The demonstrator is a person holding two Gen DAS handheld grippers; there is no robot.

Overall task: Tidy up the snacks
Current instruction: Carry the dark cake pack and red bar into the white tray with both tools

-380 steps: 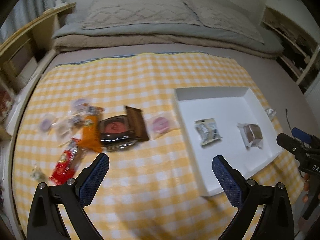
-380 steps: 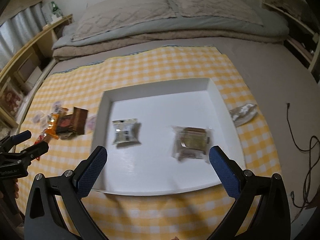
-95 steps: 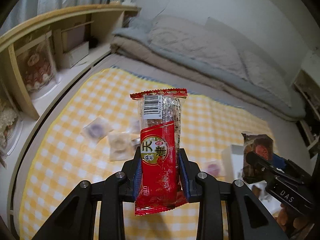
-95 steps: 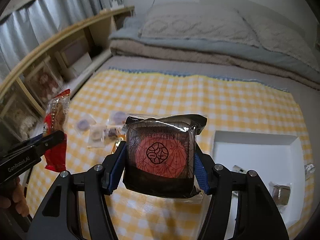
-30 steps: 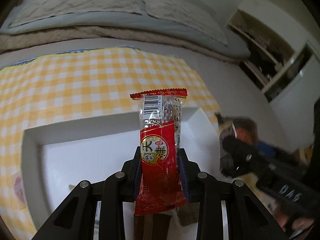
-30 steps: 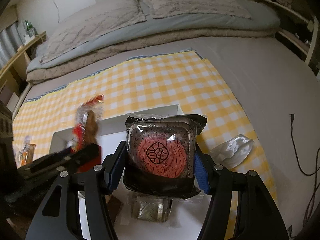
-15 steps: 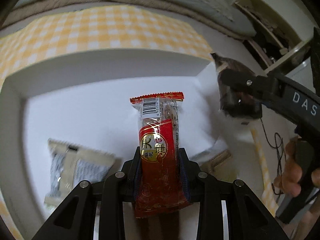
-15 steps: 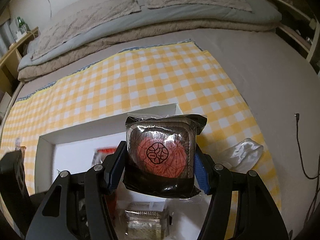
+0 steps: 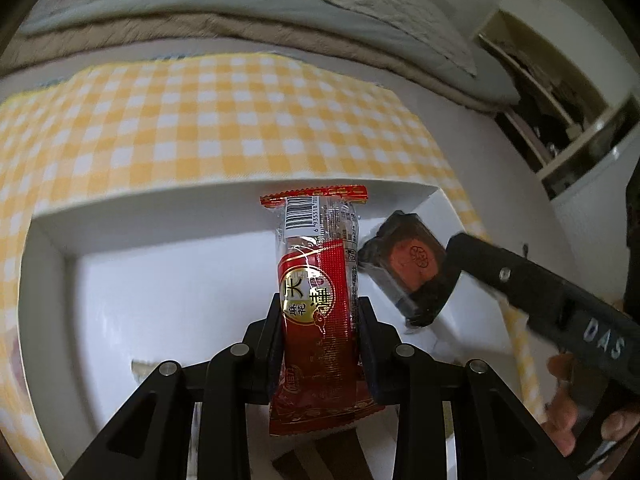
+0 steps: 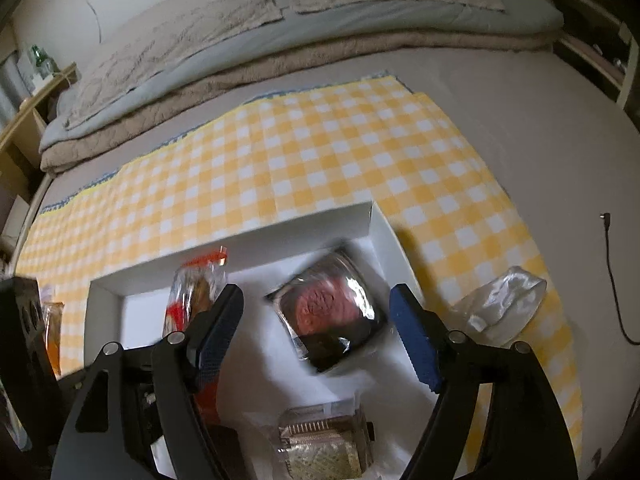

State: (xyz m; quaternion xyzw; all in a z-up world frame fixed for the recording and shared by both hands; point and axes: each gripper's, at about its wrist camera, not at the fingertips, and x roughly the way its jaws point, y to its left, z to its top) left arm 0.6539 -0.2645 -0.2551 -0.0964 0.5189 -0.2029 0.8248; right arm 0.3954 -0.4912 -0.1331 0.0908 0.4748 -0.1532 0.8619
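Left hand-held gripper (image 9: pixel 320 344) grasping red snack pack (image 9: pixel 318 280), right hand-held gripper (image 10: pixel 316 332) just released, dark pastry packet (image 10: pixel 330 312) in white tray (image 10: pixel 304 220)

Red snack packet (image 9: pixel 316 304), white tray (image 9: pixel 160 280), yellow-and-white checked cloth (image 9: pixel 200 120).

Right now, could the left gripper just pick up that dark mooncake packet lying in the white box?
Probably not yet. The left gripper is shut on the red snack packet, so its jaws are full. The mooncake packet lies free in the white box, between the right gripper's jaws, which have just been opening.
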